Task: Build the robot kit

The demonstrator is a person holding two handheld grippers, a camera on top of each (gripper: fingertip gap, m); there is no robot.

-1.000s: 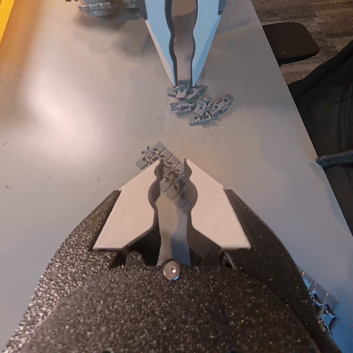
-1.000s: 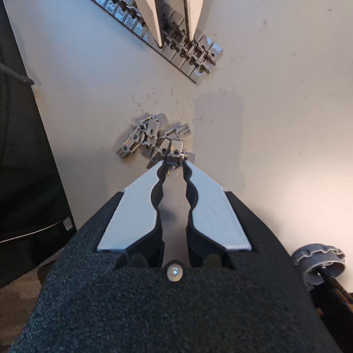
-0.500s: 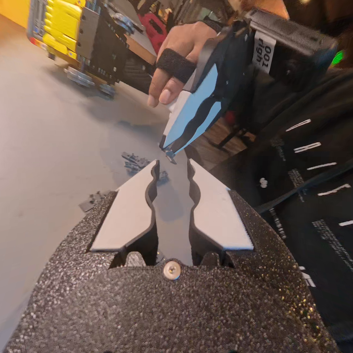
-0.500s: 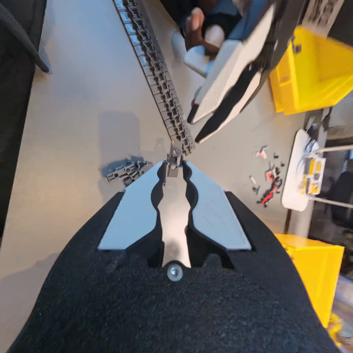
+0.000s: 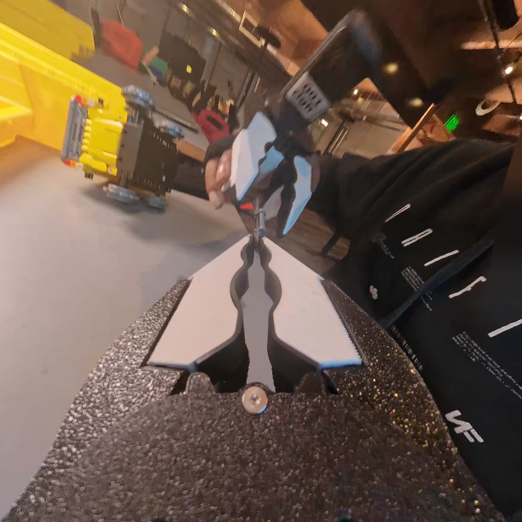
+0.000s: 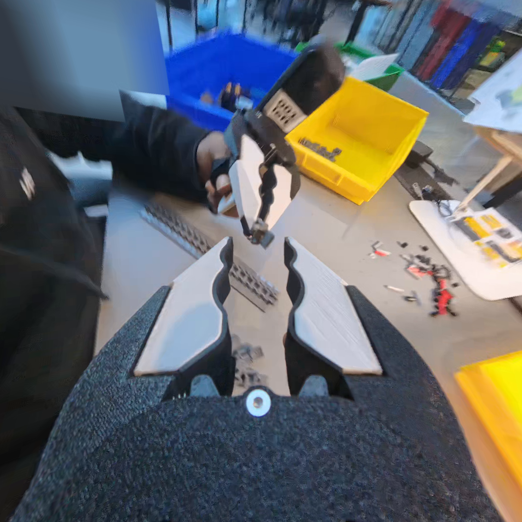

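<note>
Left gripper (image 5: 256, 243): clamped on a small grey link (image 5: 259, 226), held in the air above the table (image 5: 70, 268). Right gripper (image 6: 258, 243): jaws spread, empty, facing the link. The link looks light, rigid and thin; grip its flat faces, as it may twist. Below lie the assembled track (image 6: 251, 285) and loose links (image 6: 247, 356).

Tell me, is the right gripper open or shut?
Open. The right gripper has a wide gap between its fingers, and nothing sits in it.
</note>
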